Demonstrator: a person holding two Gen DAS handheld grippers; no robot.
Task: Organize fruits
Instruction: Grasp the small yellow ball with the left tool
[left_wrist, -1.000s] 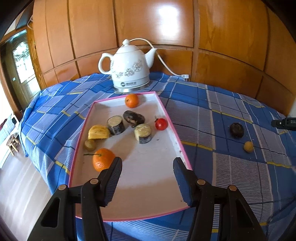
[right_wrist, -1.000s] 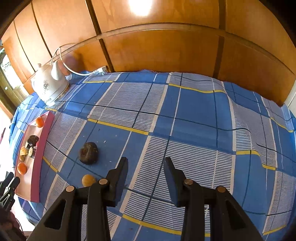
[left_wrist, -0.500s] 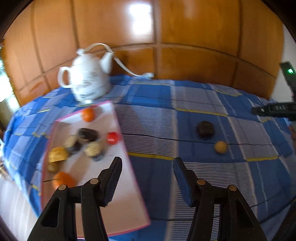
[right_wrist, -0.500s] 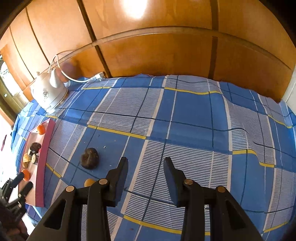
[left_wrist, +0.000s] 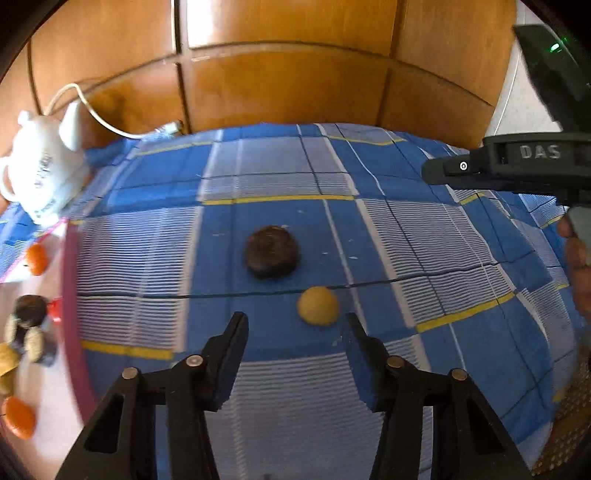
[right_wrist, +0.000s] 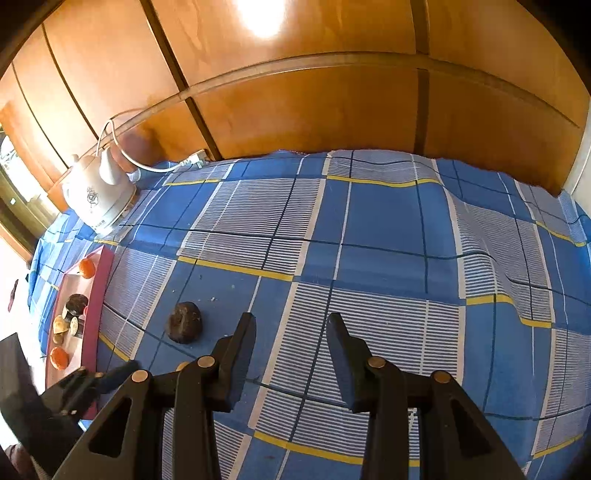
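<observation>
Fingers of the left gripper, spread and just narrowed with nothing between them, point at the yellow fruit just ahead, aligned for pickup; the right gripper hangs spread and empty.

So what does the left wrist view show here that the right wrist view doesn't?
Only the left wrist view shows the small yellow fruit whole, lying on the cloth just ahead of the open, empty left gripper, with the right gripper side-on at the edge. Only the right wrist view shows the empty stretch of checked cloth towards the far right. Both show the dark fruit, the pink tray holding fruit, and the white kettle.
</observation>
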